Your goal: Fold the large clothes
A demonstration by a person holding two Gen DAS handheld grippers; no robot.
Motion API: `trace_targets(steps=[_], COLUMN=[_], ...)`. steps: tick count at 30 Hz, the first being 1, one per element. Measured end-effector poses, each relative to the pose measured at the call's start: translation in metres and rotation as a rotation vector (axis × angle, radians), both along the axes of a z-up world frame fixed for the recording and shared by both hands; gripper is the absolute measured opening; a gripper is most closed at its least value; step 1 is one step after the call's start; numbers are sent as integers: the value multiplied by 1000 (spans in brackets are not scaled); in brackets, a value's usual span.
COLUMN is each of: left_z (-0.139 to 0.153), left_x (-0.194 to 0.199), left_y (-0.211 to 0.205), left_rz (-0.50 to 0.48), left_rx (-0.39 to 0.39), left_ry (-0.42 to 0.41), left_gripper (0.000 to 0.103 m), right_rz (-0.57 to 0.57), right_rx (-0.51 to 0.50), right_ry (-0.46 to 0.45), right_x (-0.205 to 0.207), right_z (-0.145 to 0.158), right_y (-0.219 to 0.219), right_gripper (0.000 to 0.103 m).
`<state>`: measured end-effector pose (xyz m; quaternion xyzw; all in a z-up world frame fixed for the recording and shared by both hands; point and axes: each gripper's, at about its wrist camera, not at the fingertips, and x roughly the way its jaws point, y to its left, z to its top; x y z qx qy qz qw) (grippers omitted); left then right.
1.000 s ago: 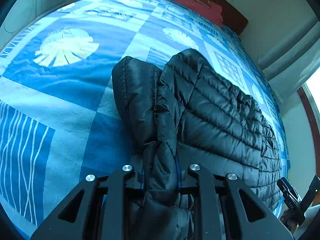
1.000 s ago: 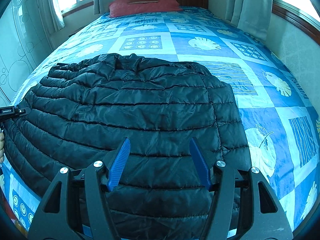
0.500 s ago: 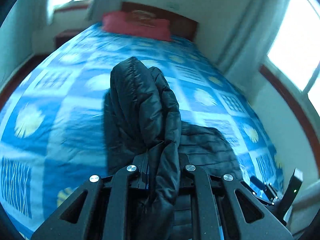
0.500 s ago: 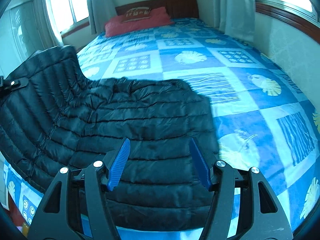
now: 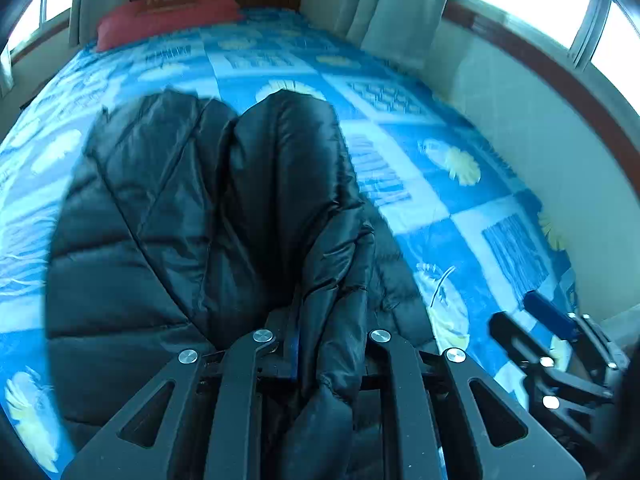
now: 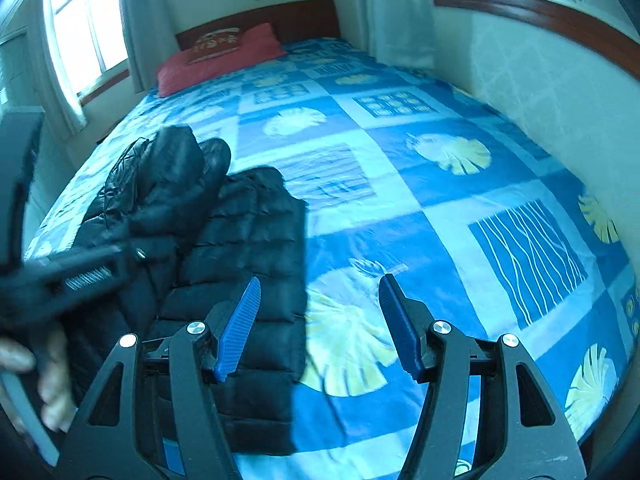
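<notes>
Left tool clamped on a bunched edge of the black puffer jacket, lifted over the rest lying on the bed, near-left side. Carry that edge across and lay it square on the lower layer before release; the frame is blurred, so alignment is probably rough. Right tool open and empty, jacket just left of it.

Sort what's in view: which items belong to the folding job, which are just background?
Job:
- black puffer jacket
- left gripper, shut on a fold of it
- right gripper, open, empty
- bedspread, the folding surface

Background:
- red pillow
- headboard
- curtains
</notes>
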<state>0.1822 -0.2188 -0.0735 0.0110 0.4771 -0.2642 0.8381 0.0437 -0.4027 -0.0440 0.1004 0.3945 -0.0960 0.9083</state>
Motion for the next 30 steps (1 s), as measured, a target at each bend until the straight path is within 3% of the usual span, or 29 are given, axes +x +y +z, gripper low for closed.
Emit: trace_targets(steps=[6,14,19,26,30], left_z=[-14,-2,26,78,95], left_x=[-2,-7,-25,-58,-61], left_y=[-2,2,5,39,84], left_rz=[7,16,4,-13,62], left_rx=[-18,-22,-109,-176,-135], left_ry=[3,6,2,-118,-252], left_gripper=[15,19,46,47,64], right_rz=[-6,18,-7,-1,39], right_rx=[55,17,12,14,27], right_ry=[21,14,-1,-41,-52], right_x=[8,13,3,-5,5], right_z=[-10,-2,6,23,29], right_y=[-10,4,-1,10,30], right_gripper=[61,61,61,61,66])
